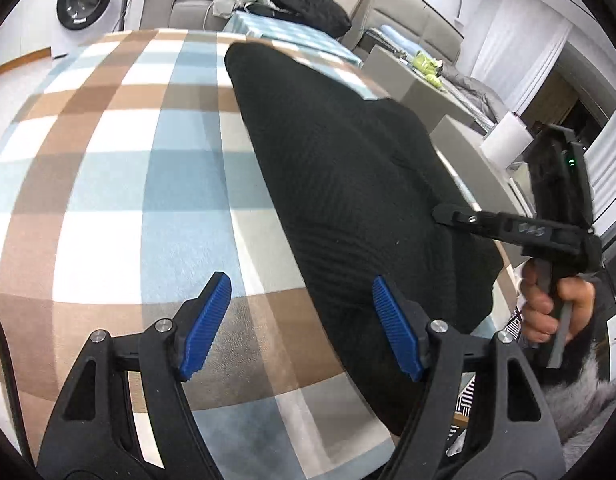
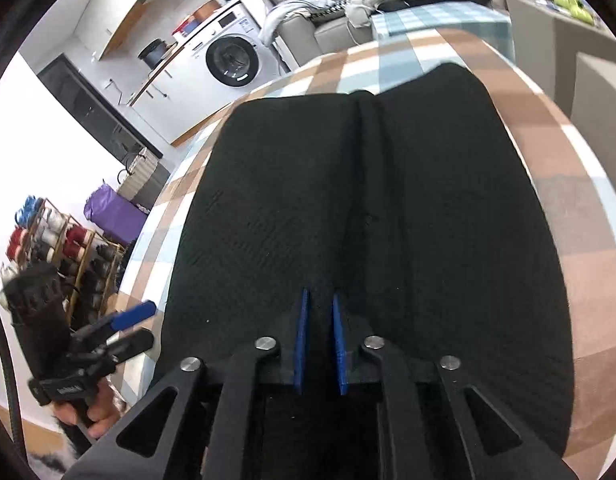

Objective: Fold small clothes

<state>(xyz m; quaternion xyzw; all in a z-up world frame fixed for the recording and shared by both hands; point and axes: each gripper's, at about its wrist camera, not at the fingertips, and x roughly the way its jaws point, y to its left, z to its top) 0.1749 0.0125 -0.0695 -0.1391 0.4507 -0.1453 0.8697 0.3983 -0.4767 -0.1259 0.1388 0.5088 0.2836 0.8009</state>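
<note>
Jaws of the right gripper [image 2: 319, 340] pinch the black garment's [image 2: 388, 220] near edge, its length running straight ahead; left gripper [image 1: 300, 328] spread, empty.

Right gripper [image 2: 321, 340] fingers pinch black garment [image 2: 388, 208] on checked cloth [image 2: 568, 168].

My work surface: table under a checked cloth [image 1: 108, 184] of brown, pale blue and white squares. On it I count one item, a black knitted garment [image 2: 368, 208], lying flat, reaching the cloth's near edge.
</note>
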